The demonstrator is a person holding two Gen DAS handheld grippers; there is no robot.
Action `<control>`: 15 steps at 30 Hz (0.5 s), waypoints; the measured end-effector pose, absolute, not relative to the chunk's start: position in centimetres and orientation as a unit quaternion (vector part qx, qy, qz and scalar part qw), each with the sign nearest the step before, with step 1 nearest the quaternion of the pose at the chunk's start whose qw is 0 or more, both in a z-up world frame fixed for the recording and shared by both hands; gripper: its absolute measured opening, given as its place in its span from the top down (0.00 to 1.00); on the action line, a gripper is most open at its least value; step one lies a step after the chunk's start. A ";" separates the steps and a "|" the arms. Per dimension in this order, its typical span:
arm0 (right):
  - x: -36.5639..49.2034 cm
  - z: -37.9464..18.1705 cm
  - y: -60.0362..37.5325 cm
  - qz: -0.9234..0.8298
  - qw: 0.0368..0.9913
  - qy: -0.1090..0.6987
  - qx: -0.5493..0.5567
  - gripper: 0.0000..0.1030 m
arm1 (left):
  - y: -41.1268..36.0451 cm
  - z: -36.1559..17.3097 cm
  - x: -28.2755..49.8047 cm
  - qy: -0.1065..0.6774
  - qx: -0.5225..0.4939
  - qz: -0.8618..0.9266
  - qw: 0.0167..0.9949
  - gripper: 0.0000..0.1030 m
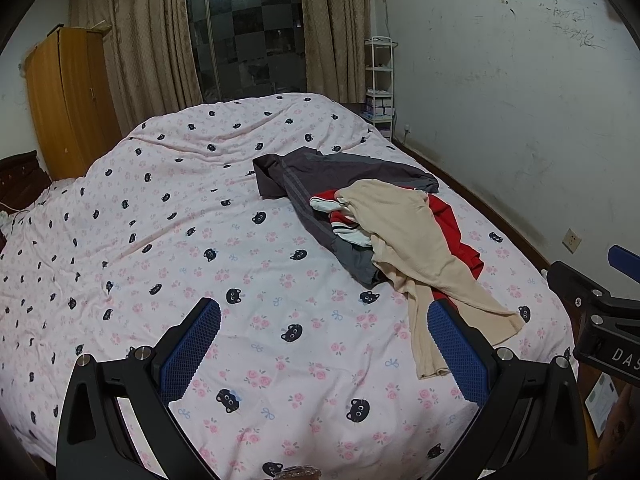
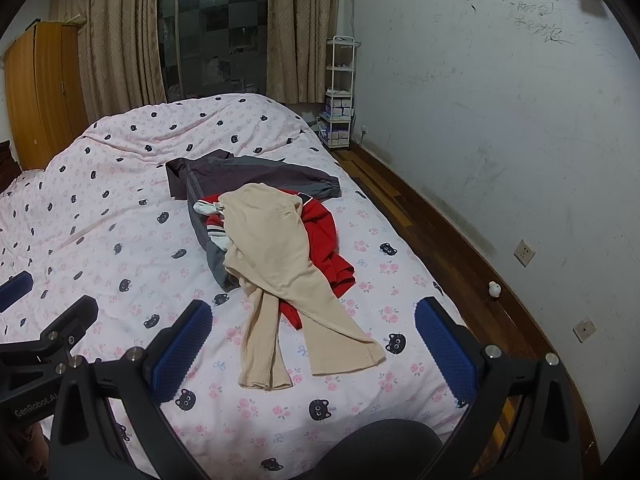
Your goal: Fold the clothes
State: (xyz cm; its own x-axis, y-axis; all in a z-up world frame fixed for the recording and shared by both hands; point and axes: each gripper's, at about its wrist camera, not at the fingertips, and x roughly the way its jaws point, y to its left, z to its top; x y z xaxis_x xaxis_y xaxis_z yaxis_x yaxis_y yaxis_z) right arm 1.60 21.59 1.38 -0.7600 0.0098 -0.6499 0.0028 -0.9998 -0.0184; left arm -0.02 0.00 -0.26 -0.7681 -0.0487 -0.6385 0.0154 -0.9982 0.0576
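A pile of clothes lies on the bed (image 1: 160, 208) with its pink cat-print cover. On top is a beige garment (image 1: 416, 240) (image 2: 276, 256), its two long ends trailing toward me. Under it are a red garment (image 1: 456, 236) (image 2: 324, 240) and dark grey trousers (image 1: 304, 176) (image 2: 256, 172). My left gripper (image 1: 324, 344) is open and empty, above the bed just left of the beige ends. My right gripper (image 2: 316, 344) is open and empty, above the beige ends. Each gripper's body shows in the other view, the right one (image 1: 600, 320) and the left one (image 2: 48, 344).
The bed (image 2: 100, 184) fills most of both views. A wooden wardrobe (image 1: 68, 100) stands at the back left. Curtains and a dark window (image 1: 244, 28) are behind the bed. A white shelf rack (image 2: 340, 92) stands by the right wall, above a strip of wooden floor (image 2: 440, 232).
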 end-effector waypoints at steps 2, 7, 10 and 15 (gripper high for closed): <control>1.6 1.4 21.5 0.938 0.002 -0.009 -0.347 0.00 | 0.1 -0.3 -0.1 -0.025 0.341 -0.940 0.018 0.00; 1.6 1.2 21.5 0.937 0.002 -0.011 -0.348 0.00 | 0.0 -0.4 -0.1 -0.022 0.340 -0.940 0.018 0.00; 1.6 1.1 21.5 0.937 0.003 -0.012 -0.348 0.00 | 0.0 -0.3 0.0 -0.022 0.340 -0.940 0.019 0.00; 1.6 1.1 21.4 0.938 0.002 -0.012 -0.348 0.00 | -0.2 -0.1 0.0 -0.021 0.338 -0.941 0.020 0.00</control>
State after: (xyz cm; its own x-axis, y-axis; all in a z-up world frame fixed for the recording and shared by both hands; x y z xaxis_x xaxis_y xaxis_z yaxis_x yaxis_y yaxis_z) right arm 1.64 21.45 1.13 -0.7583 0.0120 -0.6518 0.0049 -0.9997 -0.0241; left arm 0.02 -0.20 -0.14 -0.7702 -0.0522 -0.6356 0.0233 -0.9983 0.0538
